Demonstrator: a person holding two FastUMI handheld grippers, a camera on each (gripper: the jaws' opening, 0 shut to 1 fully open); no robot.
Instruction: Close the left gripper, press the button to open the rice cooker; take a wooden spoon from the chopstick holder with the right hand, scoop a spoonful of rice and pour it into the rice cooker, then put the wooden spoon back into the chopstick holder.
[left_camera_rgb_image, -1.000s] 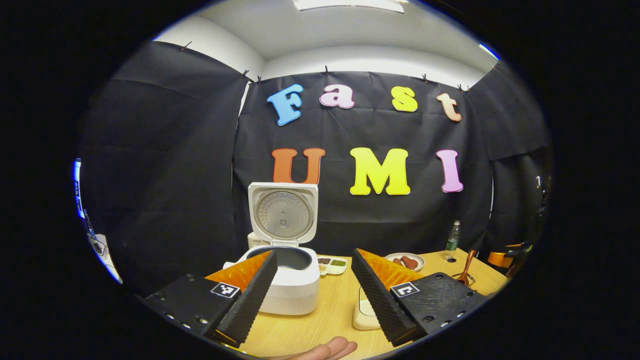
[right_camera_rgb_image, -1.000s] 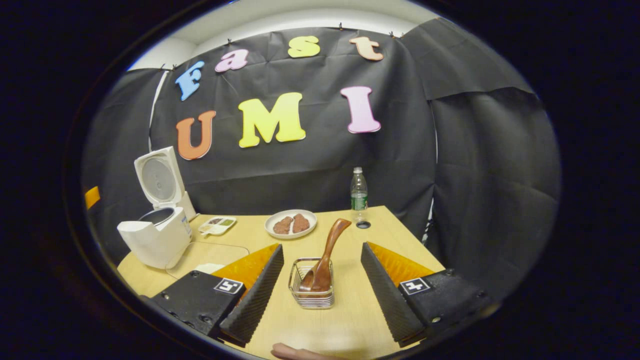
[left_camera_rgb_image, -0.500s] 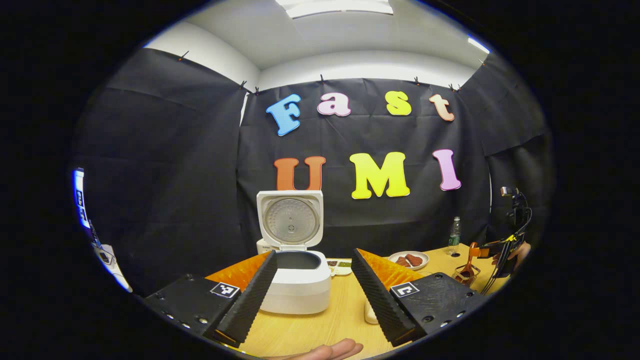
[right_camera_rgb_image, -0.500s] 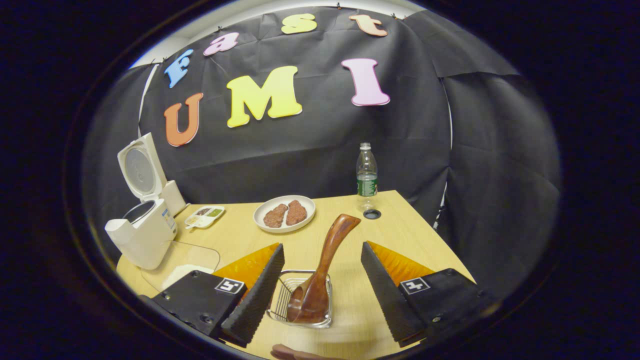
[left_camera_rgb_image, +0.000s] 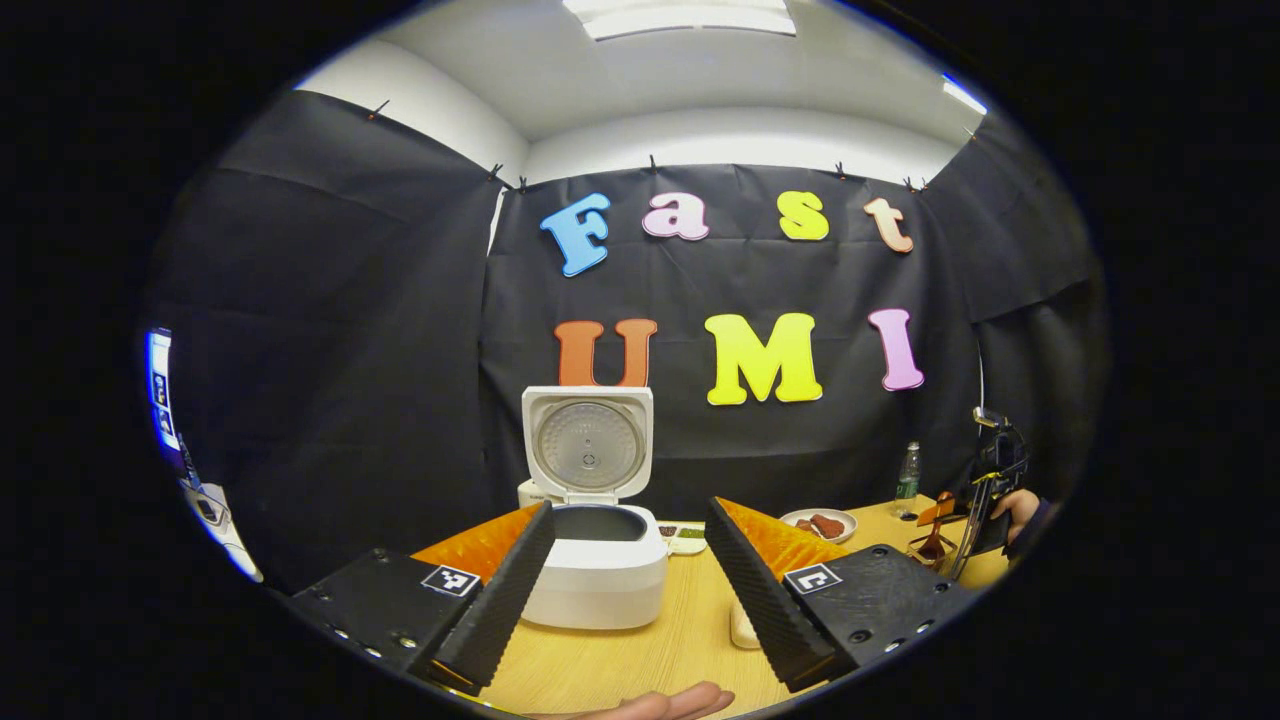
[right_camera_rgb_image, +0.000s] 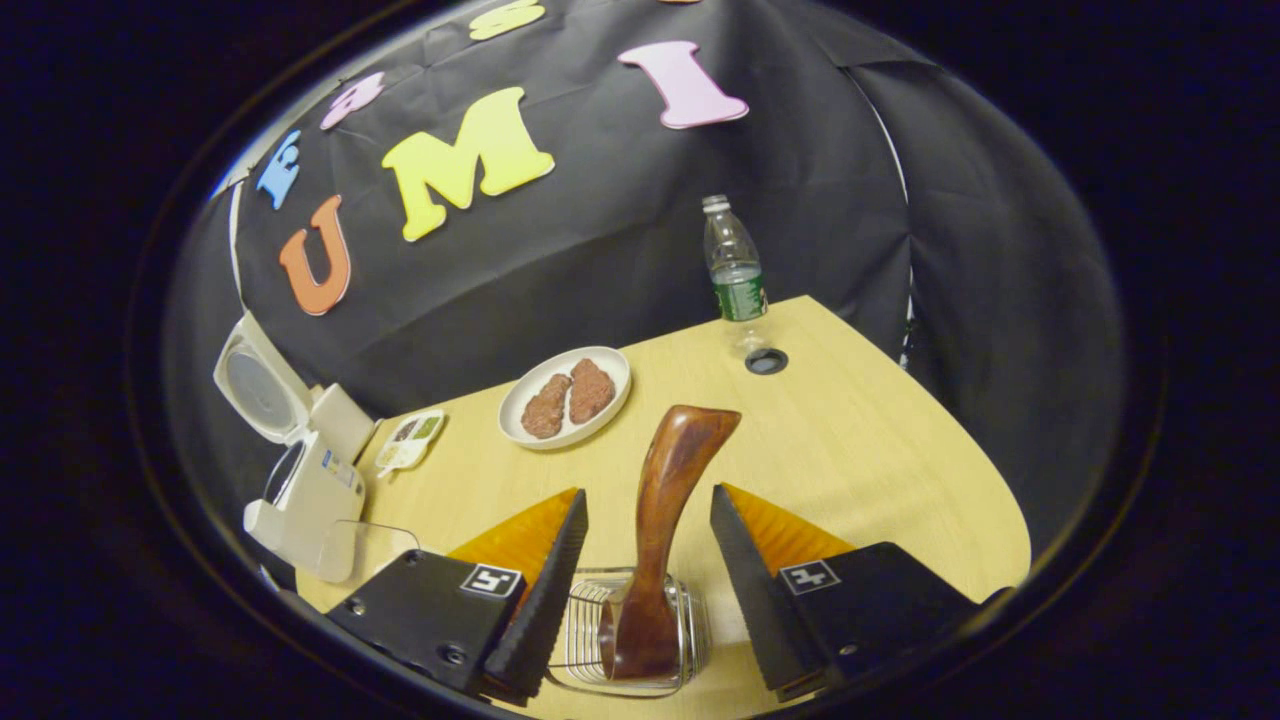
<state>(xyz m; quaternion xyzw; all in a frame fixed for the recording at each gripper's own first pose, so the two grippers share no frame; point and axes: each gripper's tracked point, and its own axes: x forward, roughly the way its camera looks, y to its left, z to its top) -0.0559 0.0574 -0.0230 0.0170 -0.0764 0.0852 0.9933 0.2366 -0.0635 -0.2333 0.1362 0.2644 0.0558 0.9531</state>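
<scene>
Over the wire-mesh chopstick holder (right_camera_rgb_image: 630, 640), the right gripper (right_camera_rgb_image: 648, 590) hung with fingers apart around the brown wooden spoon's (right_camera_rgb_image: 665, 520) handle, apparently untouched. The left gripper (left_camera_rgb_image: 628, 590) gaped before the open white rice cooker (left_camera_rgb_image: 592, 520). Closing on the handle and lifting looked next.

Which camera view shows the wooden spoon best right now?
The right gripper view: the wooden spoon stands close up in the wire chopstick holder, handle rising between the open right gripper. The left gripper view has it small and far off at the table's right edge.
</scene>
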